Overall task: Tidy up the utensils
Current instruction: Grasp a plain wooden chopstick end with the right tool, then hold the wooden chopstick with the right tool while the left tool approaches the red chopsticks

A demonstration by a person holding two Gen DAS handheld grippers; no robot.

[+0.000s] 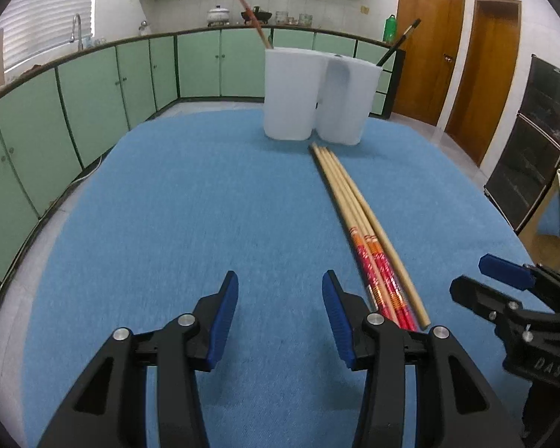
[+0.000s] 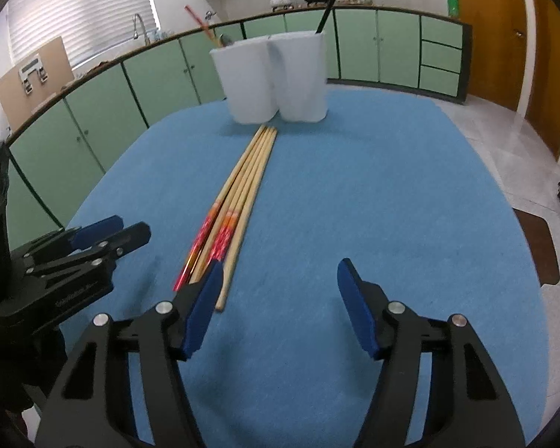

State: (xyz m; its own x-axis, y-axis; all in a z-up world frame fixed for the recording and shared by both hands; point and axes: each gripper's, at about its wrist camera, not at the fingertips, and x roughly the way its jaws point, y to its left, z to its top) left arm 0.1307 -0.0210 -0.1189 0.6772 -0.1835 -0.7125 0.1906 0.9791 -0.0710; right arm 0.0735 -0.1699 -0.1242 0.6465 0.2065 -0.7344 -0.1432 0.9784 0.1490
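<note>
Several long wooden chopsticks (image 1: 358, 220) with red-orange patterned ends lie side by side on the blue cloth (image 1: 205, 205), pointing at a white two-compartment holder (image 1: 317, 93) at the far edge. The holder holds a red chopstick (image 1: 252, 18) on the left and a black one (image 1: 399, 43) on the right. My left gripper (image 1: 280, 317) is open and empty, left of the chopsticks' near ends. My right gripper (image 2: 276, 306) is open and empty, just right of the chopsticks (image 2: 239, 194). The holder (image 2: 272, 78) stands beyond. Each gripper shows in the other's view: the right one (image 1: 511, 298), the left one (image 2: 78, 250).
The table with the blue cloth (image 2: 392, 186) stands in a kitchen. Green cabinets (image 1: 93, 93) and a counter with a sink run behind and to the left. Wooden doors (image 1: 459, 67) and a dark rack (image 1: 534, 142) are on the right.
</note>
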